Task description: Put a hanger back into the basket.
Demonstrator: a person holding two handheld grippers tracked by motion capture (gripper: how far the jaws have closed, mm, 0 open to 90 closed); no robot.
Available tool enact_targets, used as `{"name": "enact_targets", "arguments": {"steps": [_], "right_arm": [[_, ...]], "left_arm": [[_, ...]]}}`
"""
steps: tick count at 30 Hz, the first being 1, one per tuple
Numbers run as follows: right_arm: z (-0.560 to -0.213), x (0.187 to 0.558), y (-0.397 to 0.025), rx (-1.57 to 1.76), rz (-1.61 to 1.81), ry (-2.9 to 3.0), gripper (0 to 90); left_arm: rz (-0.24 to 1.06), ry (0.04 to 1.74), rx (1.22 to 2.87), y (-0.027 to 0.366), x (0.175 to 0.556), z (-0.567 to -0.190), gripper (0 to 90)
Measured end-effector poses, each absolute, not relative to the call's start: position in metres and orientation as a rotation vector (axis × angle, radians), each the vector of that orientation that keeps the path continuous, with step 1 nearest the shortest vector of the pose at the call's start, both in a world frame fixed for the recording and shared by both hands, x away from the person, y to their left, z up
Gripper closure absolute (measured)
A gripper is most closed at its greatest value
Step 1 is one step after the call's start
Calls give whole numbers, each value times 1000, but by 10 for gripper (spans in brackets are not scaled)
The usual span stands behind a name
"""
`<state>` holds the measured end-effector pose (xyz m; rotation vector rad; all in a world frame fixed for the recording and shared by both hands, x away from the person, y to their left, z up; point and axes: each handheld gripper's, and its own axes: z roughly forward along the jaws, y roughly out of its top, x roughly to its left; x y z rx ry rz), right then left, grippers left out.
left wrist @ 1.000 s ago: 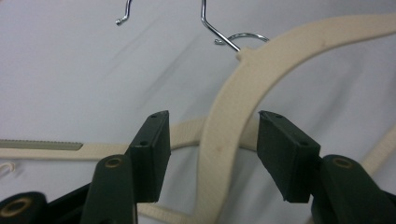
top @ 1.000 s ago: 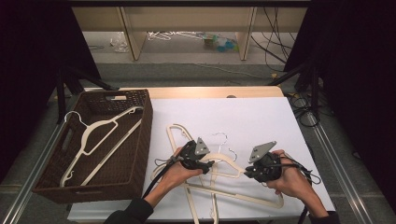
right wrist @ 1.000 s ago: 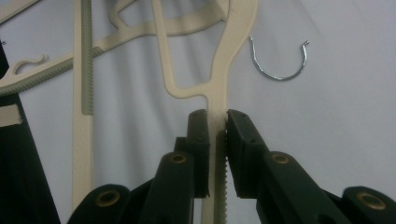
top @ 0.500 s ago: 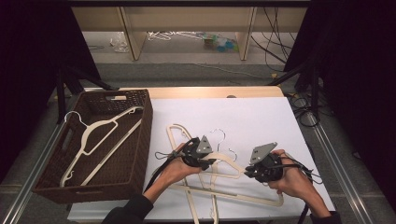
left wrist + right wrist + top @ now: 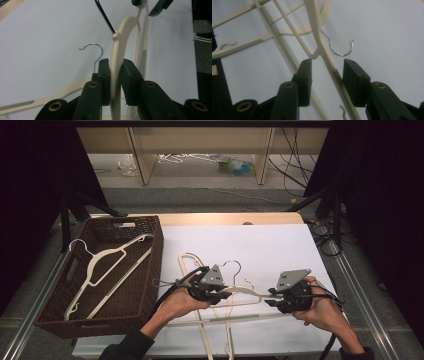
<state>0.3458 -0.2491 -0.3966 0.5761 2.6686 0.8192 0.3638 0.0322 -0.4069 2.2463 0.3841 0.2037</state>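
Since the earlier frame our right tongs [image 5: 270, 298] have edged inward, jaws apart astride the cream hanger [image 5: 245, 293] that our left tongs [image 5: 224, 295] clamp above the bench [image 5: 270, 245], ready to grip.

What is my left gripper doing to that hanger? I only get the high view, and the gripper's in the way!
Observer: In the left gripper view, the left gripper has its fingers shut tight on the cream hanger, on its arm a little way from where the hook goes in.
Operator: Has my other gripper grabbed it too?
Observer: Not yet. In the right gripper view, the right gripper is open. Its fingers sit on either side of the cream hanger's arm, with a gap on both sides.
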Motion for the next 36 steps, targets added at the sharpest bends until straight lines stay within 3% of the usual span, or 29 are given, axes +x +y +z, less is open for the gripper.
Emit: {"name": "enact_targets", "arguments": {"steps": [4,14,20,36], "right_arm": [[-391,345,-251,581,841,2630,542],[-385,343,-255,611,911,2556,518],[-382,339,-258,698,1013,2525,418],[-415,325,-248,904,1109,2466,353]], "left_arm": [[159,434,2215,35,364,-405,830],[145,504,2195,43,368,-400,853],[154,552,2155,50,373,-391,854],[197,595,1992,89,356,-294,854]]}}
